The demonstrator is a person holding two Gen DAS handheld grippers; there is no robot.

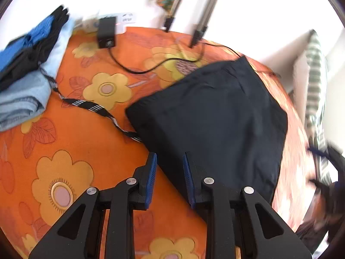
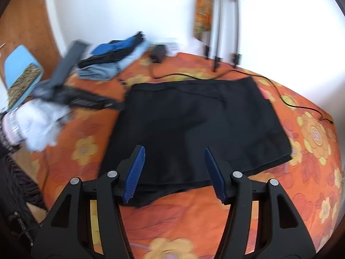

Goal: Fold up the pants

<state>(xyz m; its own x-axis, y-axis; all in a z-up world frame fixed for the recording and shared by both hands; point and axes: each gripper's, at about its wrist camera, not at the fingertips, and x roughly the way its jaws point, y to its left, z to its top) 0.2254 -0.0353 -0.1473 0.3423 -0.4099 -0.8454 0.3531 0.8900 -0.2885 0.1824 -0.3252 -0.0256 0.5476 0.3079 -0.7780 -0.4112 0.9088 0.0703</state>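
The black pants (image 1: 215,112) lie folded into a flat, roughly square bundle on the orange flowered bed cover (image 1: 86,151). My left gripper (image 1: 169,157) hovers over the bundle's near left corner, its blue pads apart with nothing pinched between them. In the right wrist view the pants (image 2: 194,118) fill the middle, and my right gripper (image 2: 174,149) stands open above their near edge, holding nothing. A white-gloved hand (image 2: 36,125) carries the blurred left gripper at the pants' left side.
A pile of folded blue, black and denim clothes (image 1: 25,64) sits at the far left. A black-and-white striped strap (image 1: 90,106) runs from it to the pants. A black power adapter (image 1: 106,32) with its cable and tripod legs (image 1: 198,32) stand at the far edge by the wall.
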